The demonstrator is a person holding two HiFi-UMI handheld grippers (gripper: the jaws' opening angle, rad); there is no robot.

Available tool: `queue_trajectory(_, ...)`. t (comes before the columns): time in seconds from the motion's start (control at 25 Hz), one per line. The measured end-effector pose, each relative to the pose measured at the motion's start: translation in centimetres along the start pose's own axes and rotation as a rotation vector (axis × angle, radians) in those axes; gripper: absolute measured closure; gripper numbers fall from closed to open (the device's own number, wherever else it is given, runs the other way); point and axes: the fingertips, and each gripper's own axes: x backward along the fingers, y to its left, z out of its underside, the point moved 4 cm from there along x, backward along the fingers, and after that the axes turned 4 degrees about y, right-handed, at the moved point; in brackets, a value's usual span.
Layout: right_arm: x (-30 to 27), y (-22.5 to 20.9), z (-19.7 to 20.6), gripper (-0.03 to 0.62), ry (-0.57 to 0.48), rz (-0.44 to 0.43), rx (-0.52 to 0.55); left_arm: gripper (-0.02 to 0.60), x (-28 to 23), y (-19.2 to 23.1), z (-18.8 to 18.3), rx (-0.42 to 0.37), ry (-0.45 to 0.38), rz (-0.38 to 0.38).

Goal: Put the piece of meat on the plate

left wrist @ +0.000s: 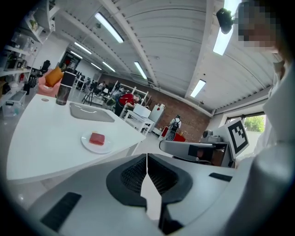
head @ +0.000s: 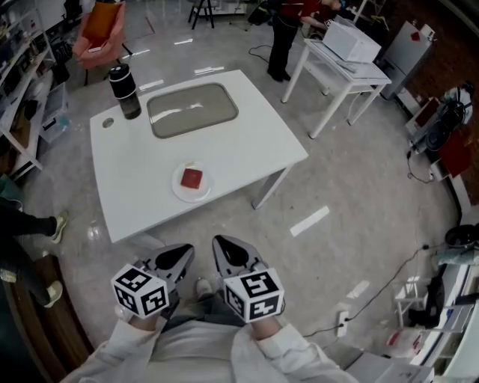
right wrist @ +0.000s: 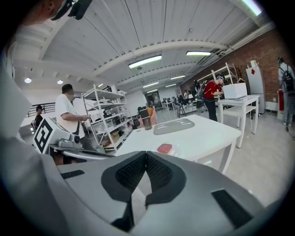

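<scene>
Far left of the head view: a dark tumbler (head: 125, 91) stands upright on the far left corner of the white desk (head: 254, 149). A small round spot (head: 108, 123) lies just beside it on the desktop; I cannot tell what it is. To the right of the tumbler a grey tray (head: 192, 109) lies flat along the far edge.

Low in my view, the left tool (head: 182, 253) hangs over the floor, short of the desk's near edge. In its own view the jaws meet tip to tip with nothing between them. Its marker cube (head: 140, 290) faces up at me.

The plate (head: 177, 193) is small and white and sits on the desk towards the near edge. The piece of meat (head: 191, 178), red and roughly square, lies flat in the middle of the plate. Both tools are well apart from it.

Just beside the left one, the right tool (head: 226, 247) is also off the desk, over the floor. Its own view shows its jaws pressed together and empty, with plate and meat beyond their tips.

Further right, a strip of pale tape (head: 309, 221) lies on the floor. At top right a second desk (head: 352, 75) carries a white box (head: 350, 41). A person (head: 288, 22) in a red top stands at its left end.
</scene>
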Motion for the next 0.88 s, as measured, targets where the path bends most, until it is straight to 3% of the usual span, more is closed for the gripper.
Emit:
queue_trajectory(0.44,-3.3,-2.7,-1.2,0.579,0.026,0.000,-0.002,0.566,-2.5,2.9,-2.1,0.047,-0.021,-0.019)
queue_trajectory(0.88,-9.3,-8.0,-6.6,0.579,0.050,-0.055,0.041,0.566,-7.5,7.5,-7.6,0.087,-0.057,-0.066)
